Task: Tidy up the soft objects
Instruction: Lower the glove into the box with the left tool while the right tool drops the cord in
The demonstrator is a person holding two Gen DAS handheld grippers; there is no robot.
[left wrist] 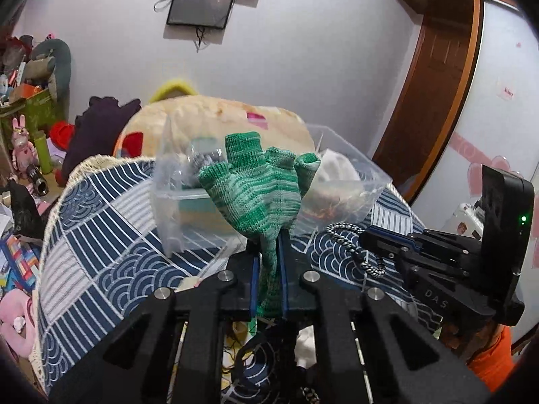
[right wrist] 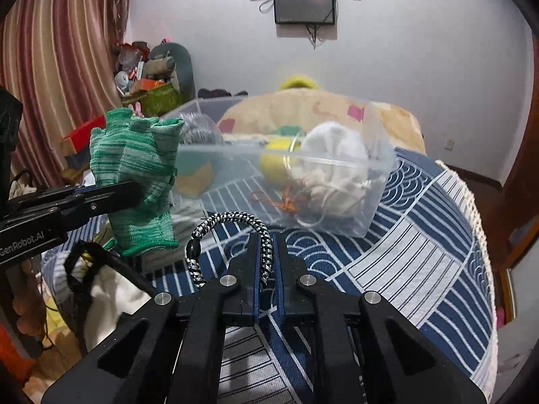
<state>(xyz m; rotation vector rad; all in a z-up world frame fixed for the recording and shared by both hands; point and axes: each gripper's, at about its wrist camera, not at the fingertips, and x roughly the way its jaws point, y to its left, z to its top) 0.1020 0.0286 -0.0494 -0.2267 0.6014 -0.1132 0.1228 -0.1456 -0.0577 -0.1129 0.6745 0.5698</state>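
My left gripper (left wrist: 267, 239) is shut on a green knitted glove (left wrist: 252, 181), holding it upright above the blue patterned tablecloth (left wrist: 111, 229). The glove (right wrist: 134, 168) and the left gripper (right wrist: 134, 192) also show at the left of the right wrist view. My right gripper (right wrist: 267, 239) is shut on a black-and-white braided cord loop (right wrist: 235, 222); it also shows in the left wrist view (left wrist: 365, 235) with the cord (left wrist: 357, 249). A clear plastic box (right wrist: 337, 185) stands just beyond both grippers, holding a white drawstring pouch (right wrist: 333, 155), a yellow item and an orange cord.
A beige patterned cushion (left wrist: 229, 118) lies behind the box. Loose soft items and a black cord (right wrist: 87, 269) lie on the table's near left. Clutter and plush toys (left wrist: 23, 148) fill the left floor. A wooden door (left wrist: 434, 77) is at the right.
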